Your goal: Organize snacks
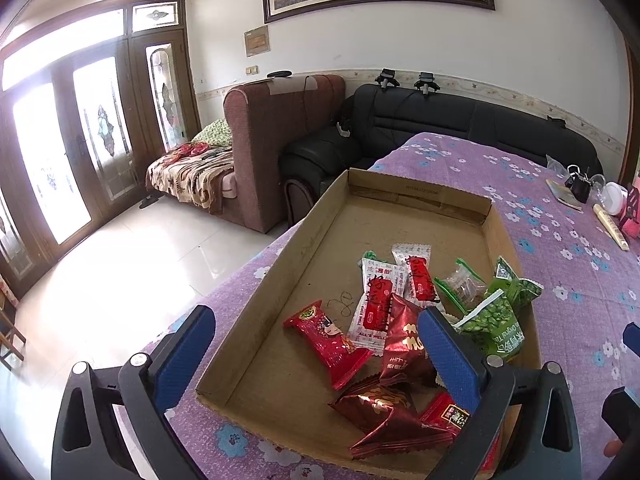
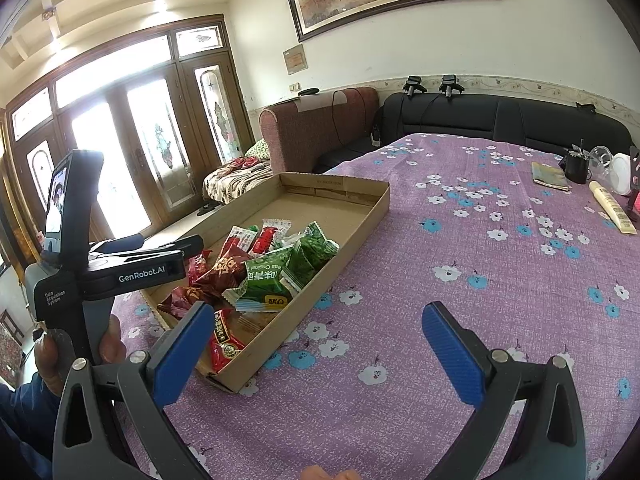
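Straight ahead of the left hand-held gripper (image 1: 316,356), the cardboard tray (image 1: 256,280) sits on the desk (image 1: 560,264), which wears a purple flowered cloth. Its long side runs away from the fingers, so the near end is the easy reach. Jaws spread wide, nothing between them. One blue finger hangs outside the tray's left wall; the other is over the pile.

All the snacks are bunched at the tray's near end, the far half bare. Red ones lie toward the left gripper's side: a long red packet (image 1: 328,342), two white-and-red sachets (image 1: 376,306), and crinkled foil pyramids (image 1: 390,420) closest in. The green pea packs (image 1: 498,330) crowd the tray's right wall, one leaning on the rim. Reads as a rough colour split, not yet tidy: packets overlap, and a red pyramid touches the green bag.

Right hand-held gripper (image 2: 324,348) is also wide open and empty. It hovers over bare cloth, to the right of the tray and apart from it. My guess: it's parked out of the way so the left one has room.

A hand (image 2: 80,344) grips the left unit's handle in the right view; that unit sits over the tray's near-left corner.

Clutter at the desk's far right end, beyond the right gripper: a dark cup (image 2: 576,166), a cream tube (image 2: 612,206), a booklet (image 2: 550,176). Well clear of the tray, looks unrelated.

Judgement: foil pyramids are slippery and springy, so pinch a crimped seam, not the puffed body. The empty far half is the obvious place to lay sorted rows.
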`<state>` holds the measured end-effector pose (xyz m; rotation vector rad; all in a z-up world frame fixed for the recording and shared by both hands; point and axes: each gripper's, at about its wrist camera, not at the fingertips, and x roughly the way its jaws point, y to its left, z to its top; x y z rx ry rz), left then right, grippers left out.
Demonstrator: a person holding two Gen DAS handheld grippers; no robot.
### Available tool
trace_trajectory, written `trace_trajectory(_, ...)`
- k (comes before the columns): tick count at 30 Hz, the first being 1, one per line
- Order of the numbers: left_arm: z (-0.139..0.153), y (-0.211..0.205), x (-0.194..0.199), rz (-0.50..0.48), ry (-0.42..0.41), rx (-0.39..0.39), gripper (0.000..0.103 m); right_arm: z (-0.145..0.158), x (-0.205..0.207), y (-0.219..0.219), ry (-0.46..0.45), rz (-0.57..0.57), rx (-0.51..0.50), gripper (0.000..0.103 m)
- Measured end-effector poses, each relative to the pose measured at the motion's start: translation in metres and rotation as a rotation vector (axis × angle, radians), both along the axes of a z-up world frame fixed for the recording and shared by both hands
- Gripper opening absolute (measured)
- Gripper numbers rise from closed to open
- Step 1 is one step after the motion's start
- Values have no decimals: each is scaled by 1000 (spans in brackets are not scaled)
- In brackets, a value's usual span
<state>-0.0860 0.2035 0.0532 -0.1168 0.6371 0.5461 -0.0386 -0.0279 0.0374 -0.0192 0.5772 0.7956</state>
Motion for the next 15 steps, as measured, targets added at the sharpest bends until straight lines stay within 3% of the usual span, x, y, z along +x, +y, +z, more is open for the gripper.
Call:
trace_trajectory(3, 1, 2, -1, 1, -2, -20, 102, 0, 0, 0, -1, 1, 1, 103)
trace_trajectory(15, 6, -2, -4, 21, 0, 31, 102, 0, 0, 0, -2, 2, 1, 103)
